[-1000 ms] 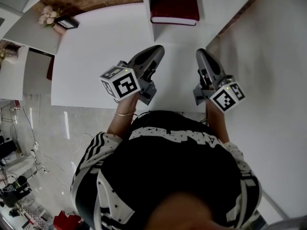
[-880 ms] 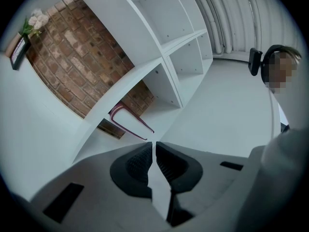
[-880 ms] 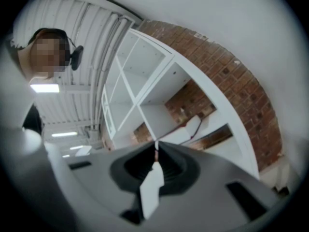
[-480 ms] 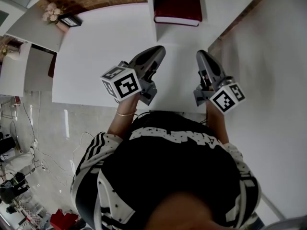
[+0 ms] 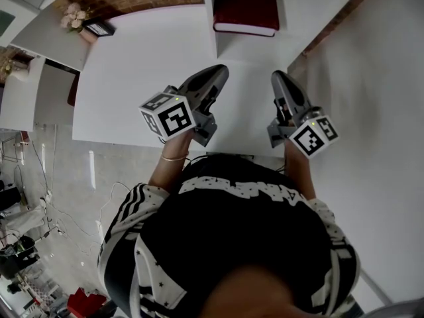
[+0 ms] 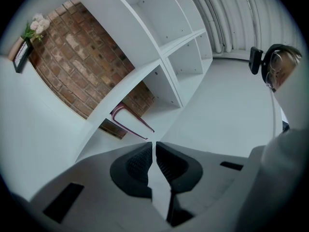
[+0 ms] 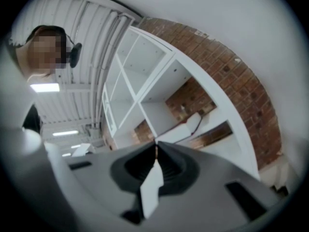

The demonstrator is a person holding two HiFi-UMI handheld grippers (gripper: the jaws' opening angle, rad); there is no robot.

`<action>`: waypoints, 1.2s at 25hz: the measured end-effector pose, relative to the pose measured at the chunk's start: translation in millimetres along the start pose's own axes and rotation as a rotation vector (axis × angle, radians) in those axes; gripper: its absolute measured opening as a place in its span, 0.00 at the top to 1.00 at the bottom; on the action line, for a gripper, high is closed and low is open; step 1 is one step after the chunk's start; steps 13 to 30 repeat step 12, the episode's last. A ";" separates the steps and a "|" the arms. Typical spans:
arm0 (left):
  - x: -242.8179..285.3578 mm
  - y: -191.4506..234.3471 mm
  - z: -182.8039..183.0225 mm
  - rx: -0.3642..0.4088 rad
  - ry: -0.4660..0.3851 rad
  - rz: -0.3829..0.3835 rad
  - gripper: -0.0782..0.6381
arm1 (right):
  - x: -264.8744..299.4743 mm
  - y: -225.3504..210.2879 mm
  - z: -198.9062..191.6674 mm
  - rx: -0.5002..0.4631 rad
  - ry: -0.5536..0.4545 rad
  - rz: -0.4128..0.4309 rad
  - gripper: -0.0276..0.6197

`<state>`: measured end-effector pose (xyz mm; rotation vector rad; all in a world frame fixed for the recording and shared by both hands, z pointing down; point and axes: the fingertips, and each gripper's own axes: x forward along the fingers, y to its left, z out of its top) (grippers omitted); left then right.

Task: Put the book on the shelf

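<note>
Jaws pinched together on nothing, the left gripper and right gripper hover side by side. Straight ahead, between them, the dark red hardcover book lies flat inside the white shelf, page edge facing them. Neither gripper looks nearer.

No word or number can be read anywhere. The marker cube of the left tool and that of the right tool bear only black-and-white square patterns. The white lettering across the person's dark shirt is too warped to read.
</note>
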<state>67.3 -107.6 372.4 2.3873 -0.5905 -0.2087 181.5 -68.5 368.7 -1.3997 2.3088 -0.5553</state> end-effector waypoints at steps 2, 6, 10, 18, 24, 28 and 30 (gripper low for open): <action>-0.1 -0.1 -0.3 0.001 0.000 0.002 0.81 | 0.3 -0.1 0.0 0.001 0.000 0.002 0.90; -1.3 -0.5 -0.1 0.002 -0.001 0.006 0.81 | 0.5 -0.1 -0.6 0.002 0.003 0.005 0.90; -2.2 0.2 -0.3 0.004 -0.006 0.014 0.81 | 0.8 -0.4 -0.9 0.002 0.006 0.010 0.90; -2.5 0.4 -0.7 0.004 -0.007 0.018 0.81 | 0.6 -0.3 -0.7 0.004 0.006 0.012 0.90; -2.5 0.4 -0.7 0.004 -0.007 0.018 0.81 | 0.6 -0.3 -0.7 0.004 0.006 0.012 0.90; -2.5 0.4 -0.7 0.004 -0.007 0.018 0.81 | 0.6 -0.3 -0.7 0.004 0.006 0.012 0.90; -2.5 0.4 -0.7 0.004 -0.007 0.018 0.81 | 0.6 -0.3 -0.7 0.004 0.006 0.012 0.90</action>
